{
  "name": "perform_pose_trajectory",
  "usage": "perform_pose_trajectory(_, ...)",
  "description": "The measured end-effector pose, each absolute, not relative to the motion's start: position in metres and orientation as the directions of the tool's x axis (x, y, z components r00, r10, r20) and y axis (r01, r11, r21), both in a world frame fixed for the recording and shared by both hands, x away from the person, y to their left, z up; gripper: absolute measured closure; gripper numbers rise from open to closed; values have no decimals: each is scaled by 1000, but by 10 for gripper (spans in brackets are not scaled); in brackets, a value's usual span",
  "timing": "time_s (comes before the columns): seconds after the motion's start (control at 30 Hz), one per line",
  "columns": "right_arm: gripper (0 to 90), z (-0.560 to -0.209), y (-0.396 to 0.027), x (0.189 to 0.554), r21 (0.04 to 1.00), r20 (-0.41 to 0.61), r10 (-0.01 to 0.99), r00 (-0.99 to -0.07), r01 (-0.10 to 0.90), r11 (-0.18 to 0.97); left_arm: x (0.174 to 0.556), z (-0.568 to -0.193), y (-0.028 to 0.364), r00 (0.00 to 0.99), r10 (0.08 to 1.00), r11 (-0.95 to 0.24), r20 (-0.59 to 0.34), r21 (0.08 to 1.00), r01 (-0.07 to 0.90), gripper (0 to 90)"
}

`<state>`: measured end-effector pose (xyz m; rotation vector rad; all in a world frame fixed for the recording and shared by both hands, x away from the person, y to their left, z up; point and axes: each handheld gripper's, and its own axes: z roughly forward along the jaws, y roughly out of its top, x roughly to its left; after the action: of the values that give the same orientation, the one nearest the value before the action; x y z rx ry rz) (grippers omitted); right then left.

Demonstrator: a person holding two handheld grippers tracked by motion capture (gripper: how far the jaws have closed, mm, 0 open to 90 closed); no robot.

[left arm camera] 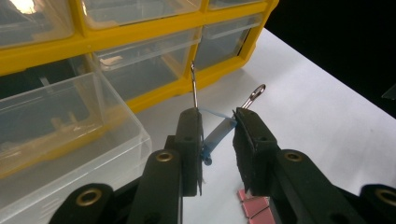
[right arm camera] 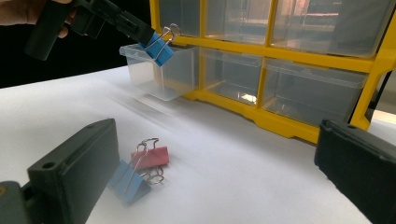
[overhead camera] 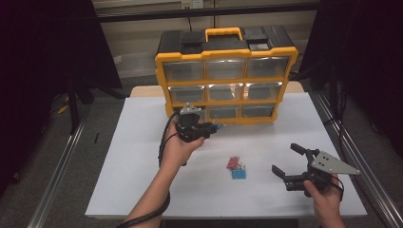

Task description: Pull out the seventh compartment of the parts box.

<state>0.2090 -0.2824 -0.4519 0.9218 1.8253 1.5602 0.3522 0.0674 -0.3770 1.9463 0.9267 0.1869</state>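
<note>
Two black jaws of the left gripper [left arm camera: 217,128] stand close together and pinch a small blue metal binder clip [left arm camera: 218,132] with silver wire handles between them. That clip sits right at the jaw tips, with its handles sticking out past them, and it hangs in the air just beside the clear plastic drawer [left arm camera: 60,135] pulled out from the bottom row of the yellow and black storage box [overhead camera: 227,76]. I think the clip could slip, because the jaws hold it at an angle and only near the tips. If the jaws let go too soon, it could hit the drawer's rim or fall onto the white table [overhead camera: 142,156]. The right gripper [overhead camera: 290,164] waits low over the table with its jaws wide apart and nothing in them. Near it lie one pink binder clip [right arm camera: 150,157] and another blue binder clip [right arm camera: 126,184], touching each other.
</note>
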Motion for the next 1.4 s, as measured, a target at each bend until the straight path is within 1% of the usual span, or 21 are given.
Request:
perform_pose_trajectory(1.03,0,-452,-283,209,986,21,795,-607,143,82,375,-357,81,656,719,-246,-230,799,548,719)
perform_pose_trajectory(1.4,0,-452,-283,209,986,18,794,-608,141,85,384,-359,90,638,738,-242,-221,796,555,719)
